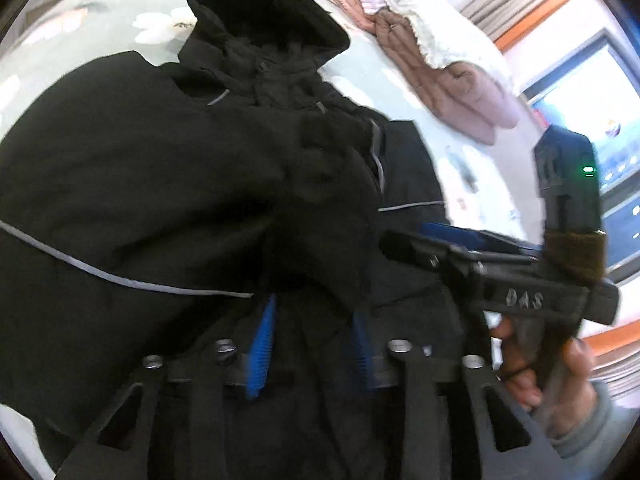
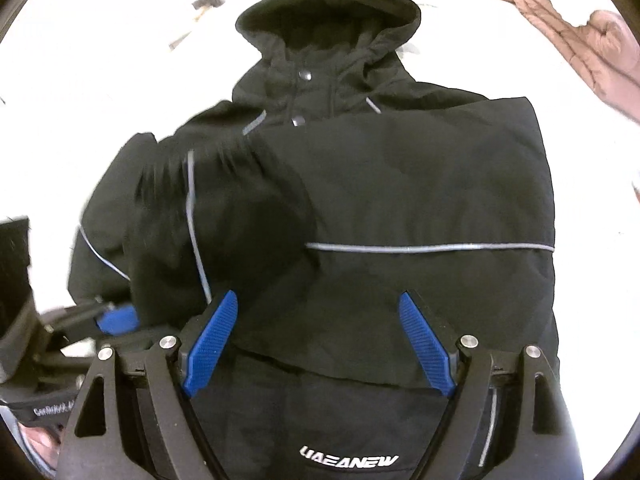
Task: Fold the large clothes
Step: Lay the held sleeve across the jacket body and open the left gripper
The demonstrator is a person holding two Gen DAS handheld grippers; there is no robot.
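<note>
Pale floral bed point(image 1: 100, 12) under black hooded jacket point(image 2: 400, 200). Both hand-held grippers, left point(image 1: 308, 340) and right point(image 2: 320, 340), released above jacket's hem; its folded sleeve point(image 2: 208, 208), unpinned, may spring back.

A black hooded jacket point(image 2: 360, 208) is seen spread on a white bed point(image 2: 100, 60), both sleeves folded across its front. The right gripper point(image 2: 318, 340) is held above it, jaws wide and empty. The left gripper point(image 2: 116, 320) is seen at the left edge. A pink garment point(image 2: 580, 40) lies top right.
</note>
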